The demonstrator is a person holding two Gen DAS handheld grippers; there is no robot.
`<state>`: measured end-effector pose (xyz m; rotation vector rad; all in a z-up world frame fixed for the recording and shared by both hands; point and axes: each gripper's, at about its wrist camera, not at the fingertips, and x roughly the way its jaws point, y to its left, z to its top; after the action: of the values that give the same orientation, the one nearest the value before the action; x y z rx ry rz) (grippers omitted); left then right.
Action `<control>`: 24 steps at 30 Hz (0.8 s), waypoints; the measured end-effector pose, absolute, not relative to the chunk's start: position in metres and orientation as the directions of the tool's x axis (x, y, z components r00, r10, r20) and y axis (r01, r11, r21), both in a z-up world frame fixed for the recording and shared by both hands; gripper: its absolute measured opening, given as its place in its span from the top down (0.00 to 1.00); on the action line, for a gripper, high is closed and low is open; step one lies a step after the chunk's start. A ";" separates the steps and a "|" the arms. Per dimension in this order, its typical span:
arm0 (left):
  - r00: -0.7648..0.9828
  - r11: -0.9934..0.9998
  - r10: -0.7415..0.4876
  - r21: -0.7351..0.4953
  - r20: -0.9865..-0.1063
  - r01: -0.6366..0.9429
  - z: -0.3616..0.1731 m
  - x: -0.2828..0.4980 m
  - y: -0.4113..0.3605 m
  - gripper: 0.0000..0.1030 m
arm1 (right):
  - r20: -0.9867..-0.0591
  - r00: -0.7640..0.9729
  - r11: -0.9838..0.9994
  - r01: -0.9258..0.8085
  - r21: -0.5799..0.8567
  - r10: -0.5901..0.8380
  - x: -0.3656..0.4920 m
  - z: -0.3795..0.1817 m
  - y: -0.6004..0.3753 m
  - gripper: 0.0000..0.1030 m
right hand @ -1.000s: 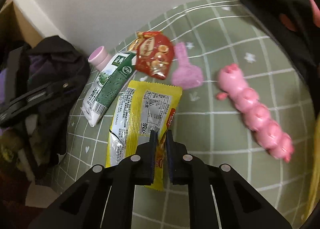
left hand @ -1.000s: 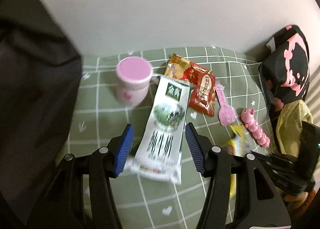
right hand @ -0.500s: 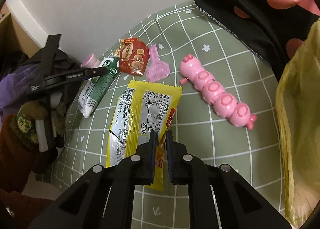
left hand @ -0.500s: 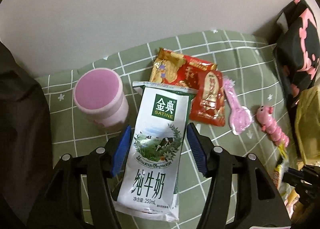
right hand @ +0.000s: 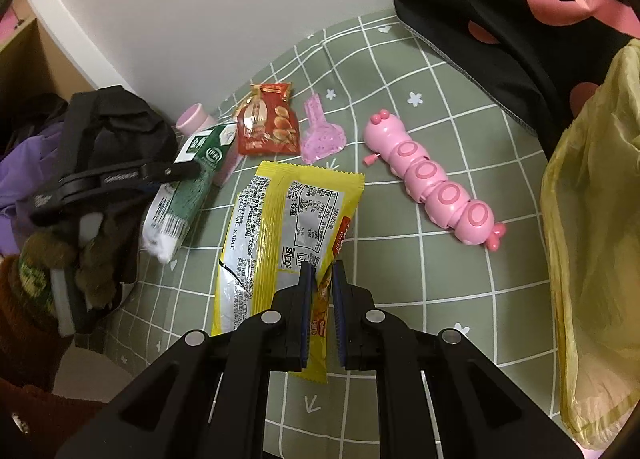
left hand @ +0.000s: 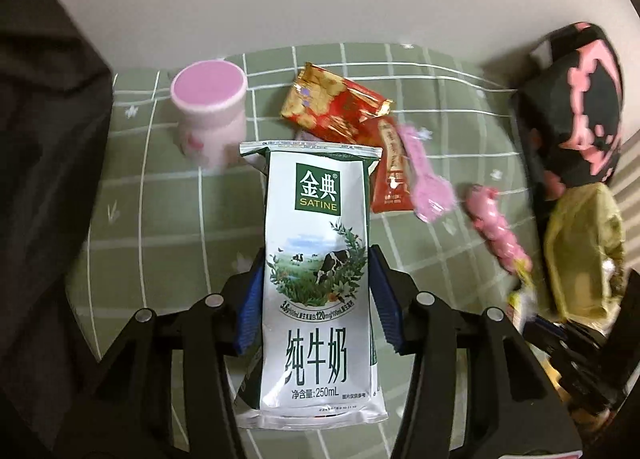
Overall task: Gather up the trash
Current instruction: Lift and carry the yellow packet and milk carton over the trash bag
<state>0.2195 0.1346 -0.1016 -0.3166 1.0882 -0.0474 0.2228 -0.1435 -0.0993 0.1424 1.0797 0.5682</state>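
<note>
My left gripper (left hand: 316,271) is shut on a white and green milk carton (left hand: 320,259), with its blue pads against both sides, and holds it above the green checked cloth (left hand: 168,211). The carton also shows in the right wrist view (right hand: 184,187), held by the left gripper (right hand: 188,169). My right gripper (right hand: 322,273) is shut on a yellow snack wrapper (right hand: 280,227) and holds it over the cloth. A red snack packet (left hand: 340,111) lies on the cloth beyond the carton; it also shows in the right wrist view (right hand: 268,127). A yellow trash bag (right hand: 592,239) stands open at the right.
A pink cup (left hand: 208,107), a pink scoop (left hand: 428,183) and a pink caterpillar toy (right hand: 436,183) lie on the cloth. A black and pink bag (right hand: 520,11) sits at the back right. Dark clothing (left hand: 44,179) is piled at the left. A white wall is behind.
My left gripper has closed on the milk carton and lifted it off the cloth. My right gripper has carried the yellow wrapper right, toward the yellow bag.
</note>
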 end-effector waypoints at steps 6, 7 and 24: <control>0.513 0.961 -0.152 -0.248 -0.845 -0.124 -0.074 0.190 0.117 0.55 | -0.772 0.354 0.833 -0.391 0.391 0.528 0.224 -0.094 -0.147 0.89; 0.524 0.961 -0.143 -0.243 -0.840 -0.127 -0.068 0.189 0.113 0.55 | -0.766 0.359 0.830 -0.398 0.391 0.534 0.224 -0.091 -0.149 0.89; 0.812 0.962 -0.216 -0.260 -0.542 0.082 0.072 0.185 -0.012 0.55 | -0.576 0.674 0.864 -0.487 0.123 0.462 0.216 0.050 -0.248 0.89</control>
<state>0.1848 -0.0123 0.0720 -0.2296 0.6028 -0.1607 0.2158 -0.2476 0.0503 -0.0425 0.6363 0.5343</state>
